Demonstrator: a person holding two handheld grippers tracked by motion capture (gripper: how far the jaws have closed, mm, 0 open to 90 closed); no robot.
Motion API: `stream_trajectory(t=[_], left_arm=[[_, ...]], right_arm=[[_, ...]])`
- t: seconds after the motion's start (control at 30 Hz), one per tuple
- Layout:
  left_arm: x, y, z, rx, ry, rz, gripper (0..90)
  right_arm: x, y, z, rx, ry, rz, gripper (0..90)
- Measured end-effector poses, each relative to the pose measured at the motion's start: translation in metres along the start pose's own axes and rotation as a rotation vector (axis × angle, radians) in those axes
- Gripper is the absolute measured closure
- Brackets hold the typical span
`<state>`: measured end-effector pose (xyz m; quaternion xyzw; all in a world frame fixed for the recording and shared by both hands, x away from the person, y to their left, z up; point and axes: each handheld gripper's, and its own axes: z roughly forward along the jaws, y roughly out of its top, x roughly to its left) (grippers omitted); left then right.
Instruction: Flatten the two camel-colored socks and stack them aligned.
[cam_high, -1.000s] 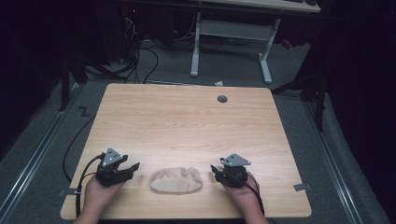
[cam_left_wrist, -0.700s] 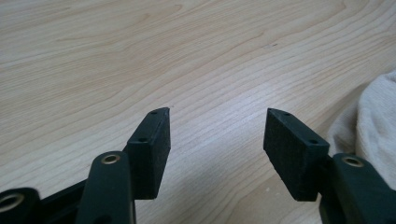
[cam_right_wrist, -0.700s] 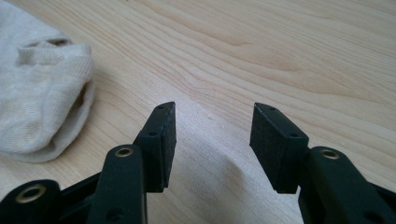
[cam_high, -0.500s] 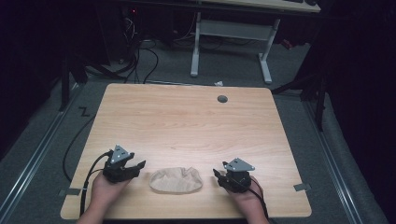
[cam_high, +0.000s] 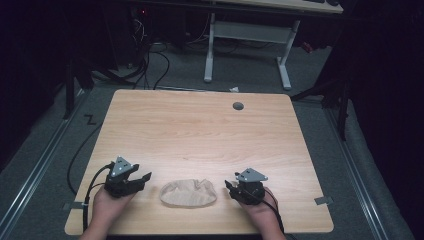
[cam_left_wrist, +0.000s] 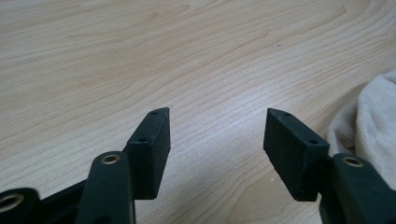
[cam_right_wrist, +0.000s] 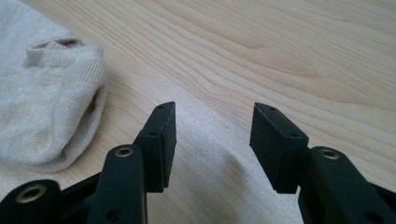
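Wooden table (cam_high: 200, 130), light grain, with a small grey round grommet (cam_high: 238, 105) set near its far edge. A beige sock (cam_high: 188, 193) lies bunched flat on the tabletop close to the near edge, roughly midway across.

Left gripper (cam_high: 142, 178) sits just left of the sock, held in the person's left hand (cam_high: 107, 205), a grey three-cornered plate on top and a black cable looping off toward the table's left edge. Jaws point toward the sock, spread wide apart, nothing between them. From the left gripper view (cam_left_wrist: 215, 135), bare wood shows in the gap and the sock (cam_left_wrist: 373, 121) lies just off the right-hand jaw, apart from it or nearly touching; I cannot tell which.

Right gripper (cam_high: 229, 186) sits just right of the sock, in the person's right hand (cam_high: 260, 212), also plated on top, cable trailing back along the wrist. Jaws released, gap wide, nothing held. From the right gripper view (cam_right_wrist: 212, 140), the sock (cam_right_wrist: 46, 102) lies to the left of the left-hand jaw, ribbed cuff and its opening turned toward the gripper, not touching the pad.

Both grippers rest low over the table, the sock between them. Beyond the table, dark grey floor and the white legs of another desk (cam_high: 247, 47), with cables on the floor to its left.
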<state>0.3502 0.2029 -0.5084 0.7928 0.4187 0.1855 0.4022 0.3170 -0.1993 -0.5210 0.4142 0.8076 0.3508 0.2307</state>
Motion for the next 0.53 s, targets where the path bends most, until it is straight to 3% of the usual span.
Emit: stream_trajectory(t=[0.4, 0.53], left_arm=[[-0.0023, 0.0014, 0.0036, 0.010, 0.000, 0.016, 41.6], [0.0017, 0.0012, 0.0006, -0.003, 0.004, -0.003, 41.6]], right_arm=[[-0.0041, -0.0028, -0.0030, 0.000, -0.007, 0.019, 50.9], [-0.0029, -0.0012, 0.0019, 0.008, 0.002, 0.014, 50.9]])
